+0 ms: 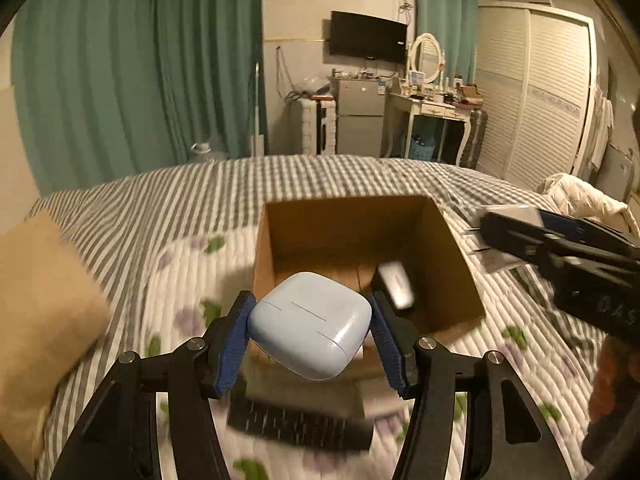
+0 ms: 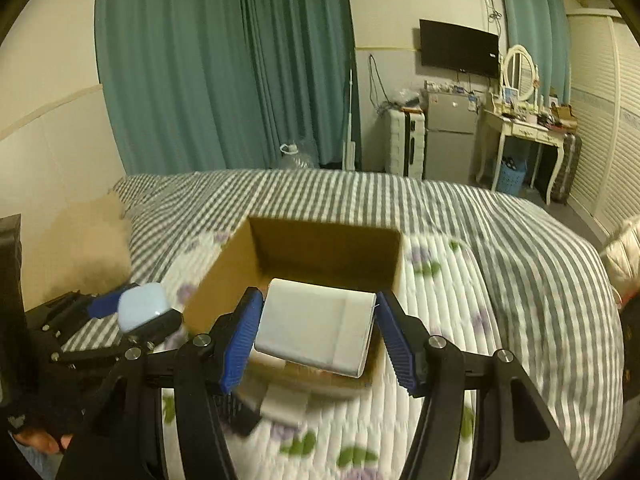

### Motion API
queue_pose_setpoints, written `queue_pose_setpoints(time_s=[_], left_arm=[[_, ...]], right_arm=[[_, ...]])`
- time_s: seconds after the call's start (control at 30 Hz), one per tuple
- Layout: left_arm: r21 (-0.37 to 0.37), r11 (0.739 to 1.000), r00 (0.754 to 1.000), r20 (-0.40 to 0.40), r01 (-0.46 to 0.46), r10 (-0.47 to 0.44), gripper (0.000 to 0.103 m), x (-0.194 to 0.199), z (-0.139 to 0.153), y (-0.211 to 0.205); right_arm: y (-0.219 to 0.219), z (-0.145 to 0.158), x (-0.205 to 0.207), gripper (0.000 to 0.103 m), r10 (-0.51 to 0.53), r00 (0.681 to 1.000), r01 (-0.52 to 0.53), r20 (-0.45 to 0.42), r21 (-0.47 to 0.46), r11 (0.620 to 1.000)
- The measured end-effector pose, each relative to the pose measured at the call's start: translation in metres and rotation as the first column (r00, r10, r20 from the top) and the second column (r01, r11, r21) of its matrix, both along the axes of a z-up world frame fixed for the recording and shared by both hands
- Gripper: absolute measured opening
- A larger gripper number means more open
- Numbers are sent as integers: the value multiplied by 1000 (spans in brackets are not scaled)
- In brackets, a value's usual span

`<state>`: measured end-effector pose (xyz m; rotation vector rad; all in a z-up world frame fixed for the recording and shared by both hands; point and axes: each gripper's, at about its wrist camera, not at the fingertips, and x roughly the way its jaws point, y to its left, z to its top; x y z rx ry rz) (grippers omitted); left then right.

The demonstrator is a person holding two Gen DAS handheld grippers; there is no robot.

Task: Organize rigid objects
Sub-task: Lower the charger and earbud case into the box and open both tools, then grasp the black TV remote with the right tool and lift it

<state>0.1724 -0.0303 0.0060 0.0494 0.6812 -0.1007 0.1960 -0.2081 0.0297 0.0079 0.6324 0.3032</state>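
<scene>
We are carrying two things toward the cardboard box [image 1: 452,264] sitting on the bed [image 1: 320,180]. Our left gripper [image 1: 310,326] is pinching a pale blue earbud case [image 1: 310,326] between its blue pads, holding it in the air just over the near edge of the box. Our right gripper [image 2: 318,334] is pinching a white charger block [image 2: 316,332] the same way, also hovering above the near edge of the box; in the left view its prongs are showing as it comes in from the right.

Inside the box, one dark thing with a pale top [image 1: 394,288] is already lying at the bottom, so we judge that the sorting is partly done. Neither held item is in the box yet. A black comb-like object [image 1: 296,426] is lying on the quilt in front of the box, blurred, and it probably remains to be packed. Something pale lies beside it in the right view, too blurred to name.
</scene>
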Motion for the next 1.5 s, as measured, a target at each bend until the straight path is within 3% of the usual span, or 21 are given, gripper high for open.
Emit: queue_pose_setpoints(time_s=[0.3, 0.57, 0.63, 0.7, 0.8, 0.93, 1.0, 1.17, 1.3, 1.5], left_arm=[[22, 999, 998, -48, 44, -43, 58, 80, -40, -20], [22, 1000, 995, -98, 5, -3, 59, 93, -73, -22], [2, 1000, 994, -112, 2, -2, 60, 92, -74, -22], [-16, 1000, 993, -120, 2, -4, 63, 85, -70, -22], [7, 1000, 998, -67, 1, -1, 82, 64, -47, -23], [7, 1000, 1000, -2, 1, -1, 95, 24, -8, -19], [10, 1000, 999, 36, -10, 10, 101, 2, 9, -15], [30, 999, 998, 62, -35, 33, 103, -45, 26, -1], [52, 997, 997, 49, -64, 62, 103, -77, 13, 17], [82, 992, 995, -4, -94, 95, 103, -101, -38, 47]], right_arm=[[19, -36, 100, 58, -19, 999, 18, -45, -24, 1000], [15, -66, 122, 60, -13, 999, 15, -41, 47, 999], [13, -64, 121, 68, -4, 999, 7, -36, 66, 998], [11, -53, 113, 71, -16, 1000, 16, -12, 58, 998], [5, -35, 97, 75, -36, 999, 35, 15, 53, 998], [-12, 0, 64, 79, -48, 998, 46, 29, 58, 997], [-17, 13, 46, 88, -53, 998, 51, 44, 39, 998], [-26, 34, -11, 91, -31, 998, 30, 58, 18, 999], [-21, 22, -49, 91, 16, 1000, -16, 27, 5, 1000], [15, -37, -77, 91, 122, 989, -124, -79, -30, 992]])
